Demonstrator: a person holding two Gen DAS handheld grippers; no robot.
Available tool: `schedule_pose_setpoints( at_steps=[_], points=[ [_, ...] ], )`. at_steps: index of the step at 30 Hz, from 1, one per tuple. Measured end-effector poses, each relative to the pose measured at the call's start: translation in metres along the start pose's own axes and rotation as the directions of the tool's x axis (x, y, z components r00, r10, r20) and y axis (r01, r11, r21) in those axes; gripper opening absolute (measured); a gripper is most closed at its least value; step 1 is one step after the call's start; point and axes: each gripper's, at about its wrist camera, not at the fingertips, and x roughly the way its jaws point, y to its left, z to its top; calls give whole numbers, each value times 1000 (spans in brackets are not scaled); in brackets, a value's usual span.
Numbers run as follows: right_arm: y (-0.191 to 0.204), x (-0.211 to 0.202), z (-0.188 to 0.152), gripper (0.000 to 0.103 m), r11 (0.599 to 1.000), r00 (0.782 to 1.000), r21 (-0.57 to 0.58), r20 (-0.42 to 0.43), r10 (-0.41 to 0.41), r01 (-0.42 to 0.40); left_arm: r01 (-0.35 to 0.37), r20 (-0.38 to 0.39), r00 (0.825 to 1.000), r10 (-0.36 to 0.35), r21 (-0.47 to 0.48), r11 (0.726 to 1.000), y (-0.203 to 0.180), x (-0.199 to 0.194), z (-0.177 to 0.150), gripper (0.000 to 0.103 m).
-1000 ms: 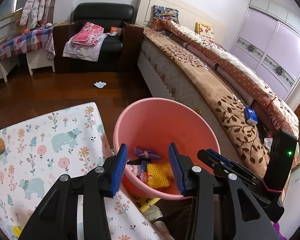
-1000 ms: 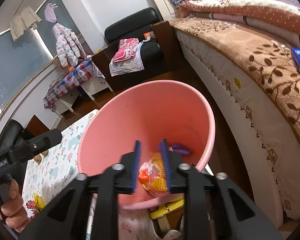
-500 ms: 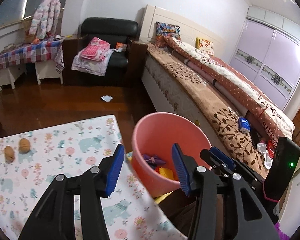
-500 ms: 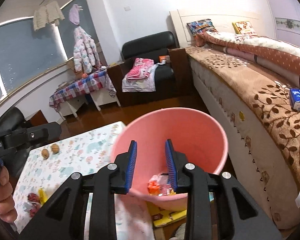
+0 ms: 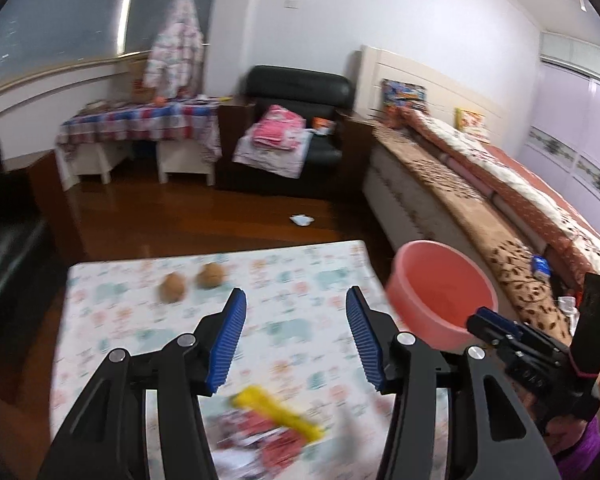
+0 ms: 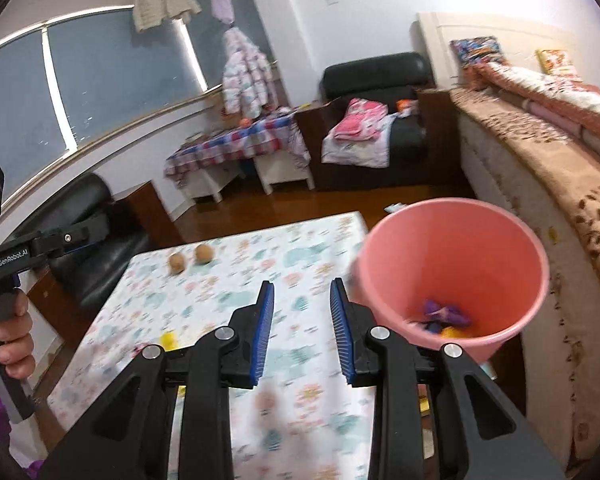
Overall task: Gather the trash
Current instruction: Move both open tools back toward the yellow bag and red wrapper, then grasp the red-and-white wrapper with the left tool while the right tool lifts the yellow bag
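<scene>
Over the table (image 5: pixel 108 312) with its animal-print cloth, the left gripper (image 5: pixel 296 334) hung with jaws wide, having just been opening, nothing between them. Beneath it lay a yellow wrapper (image 5: pixel 278 412) on blurred red-and-white wrappers (image 5: pixel 256 436). Right gripper (image 6: pixel 301 332) stood at a narrower gap, also empty. Pink bucket (image 6: pixel 452 240) sat at the table's right edge, beside the bed (image 6: pixel 540 168), with purple and yellow scraps (image 6: pixel 446 314) at its bottom. Two brown round things (image 5: pixel 190 280), possibly walnuts, rested near the table's far side.
</scene>
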Motion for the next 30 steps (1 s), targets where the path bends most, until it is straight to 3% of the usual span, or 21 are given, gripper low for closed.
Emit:
schedule_pose_setpoints(
  at_steps=[6,10,17,23,30],
  points=[
    [39,21,-16,30,992,989,-65,-108,100,-108,-73,-66,995,69,-61,995,51,-19,-41,51],
    [62,37,-30,30,983,973,-106,-191,131,-153,-88,-128,989,74,-107,990,71,-18,-71,51],
    [82,56,-41,30,969,953,-154,-263,148,-193,-39,-246,969,-15,-212,977,80,-5,-112,51],
    [103,78,-46,30,953,942,-216,-305,141,-212,41,-290,949,-127,-284,958,76,6,-121,51],
    [118,112,-60,30,941,919,-278,-387,76,-194,44,-360,921,-148,-284,958,61,34,-122,50]
  ],
)
